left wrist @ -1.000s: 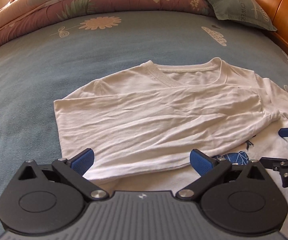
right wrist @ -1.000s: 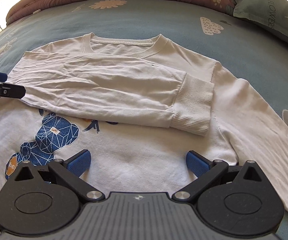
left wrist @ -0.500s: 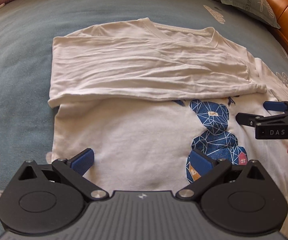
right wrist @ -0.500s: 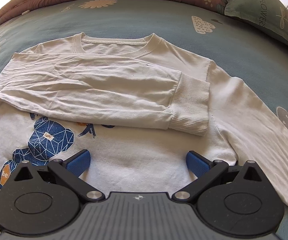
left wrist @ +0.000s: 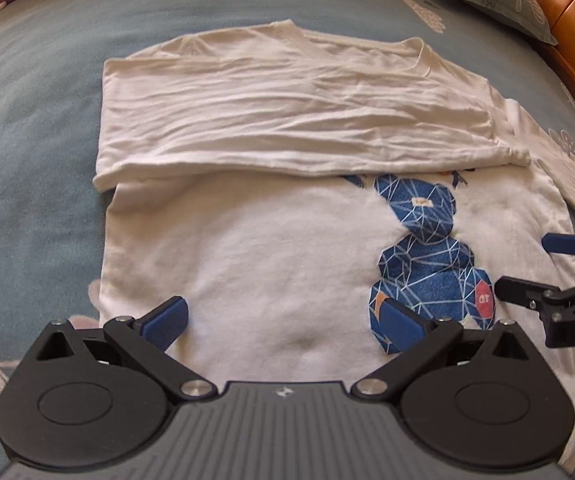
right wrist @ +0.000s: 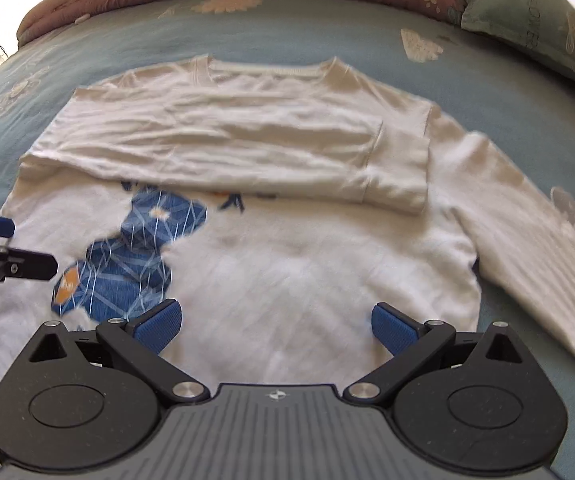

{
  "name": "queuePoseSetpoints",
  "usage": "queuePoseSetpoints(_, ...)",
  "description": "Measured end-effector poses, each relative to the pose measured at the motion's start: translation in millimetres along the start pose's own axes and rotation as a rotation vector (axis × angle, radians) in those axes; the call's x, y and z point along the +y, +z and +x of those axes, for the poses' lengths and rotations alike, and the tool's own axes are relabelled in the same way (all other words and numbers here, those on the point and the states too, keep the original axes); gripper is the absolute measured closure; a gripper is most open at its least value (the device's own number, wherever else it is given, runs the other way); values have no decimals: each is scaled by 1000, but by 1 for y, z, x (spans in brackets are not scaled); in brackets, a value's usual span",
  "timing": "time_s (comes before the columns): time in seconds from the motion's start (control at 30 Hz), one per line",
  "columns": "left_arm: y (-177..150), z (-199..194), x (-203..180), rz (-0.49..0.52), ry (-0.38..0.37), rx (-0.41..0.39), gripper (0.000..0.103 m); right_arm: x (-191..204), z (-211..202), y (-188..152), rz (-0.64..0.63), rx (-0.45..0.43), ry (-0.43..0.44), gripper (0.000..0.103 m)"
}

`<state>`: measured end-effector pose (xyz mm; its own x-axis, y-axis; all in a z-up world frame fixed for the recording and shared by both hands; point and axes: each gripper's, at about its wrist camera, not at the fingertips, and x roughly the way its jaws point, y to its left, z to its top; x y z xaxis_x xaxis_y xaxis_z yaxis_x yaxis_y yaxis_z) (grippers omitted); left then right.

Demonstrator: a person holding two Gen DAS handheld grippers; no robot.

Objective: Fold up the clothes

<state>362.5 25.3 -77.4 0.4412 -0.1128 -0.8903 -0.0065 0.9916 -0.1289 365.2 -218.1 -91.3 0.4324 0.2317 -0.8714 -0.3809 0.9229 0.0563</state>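
Lying flat across the blue bed (left wrist: 47,128), front up: a white sweatshirt (left wrist: 271,256), filling the middle of both frames, collar toward the top

One sleeve (left wrist: 287,128) lying folded straight across the chest, cuff ending at the right of centre in the right wrist view, likely laid there to square the body for folding; other sleeve (right wrist: 539,264) trailing out toward the lower right of that frame, not folded in

Blue bear print (left wrist: 427,256) peeking out just below the folded sleeve

Hovering over the lower part of the sweatshirt at the bottom of the left view: left gripper (left wrist: 283,322), jaws spread wide, grasping nothing

Hovering likewise in its own view: right gripper (right wrist: 277,324), jaws also released and empty, seeming placed nearer the loose sleeve

Compared with a second ago: left view sitting lower down the body, much more of the front and bear print showing; sleeve fold looking unchanged; right view now blurring

Green pillow (right wrist: 527,20) resting at the upper right
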Motion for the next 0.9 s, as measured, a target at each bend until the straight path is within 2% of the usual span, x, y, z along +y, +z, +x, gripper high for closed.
queuePoseSetpoints(0.07,-1,1,-1,3,4,6,2,-2,-5,-5,-9,-11,10,0)
queuePoseSetpoints(0.2,-1,2,-4,13,8,14,2,-31,-19,-7,120,-63,24,0)
queuePoseSetpoints(0.4,15,8,-22,45,-21,-6,2,-113,-43,-5,309,-215,-122,0)
queuePoseSetpoints(0.5,18,14,-35,63,-38,-5,2,-160,-44,-8,402,-246,-191,0)
queuePoseSetpoints(0.6,20,21,-48,87,-51,10,2,-198,-38,-22,482,-240,-233,0)
queuePoseSetpoints(0.7,21,27,-58,113,-59,27,2,-225,-33,-45,554,-183,-244,0)
queuePoseSetpoints(0.9,29,28,-70,142,-65,32,2,-250,-61,-81,620,-191,-310,0)
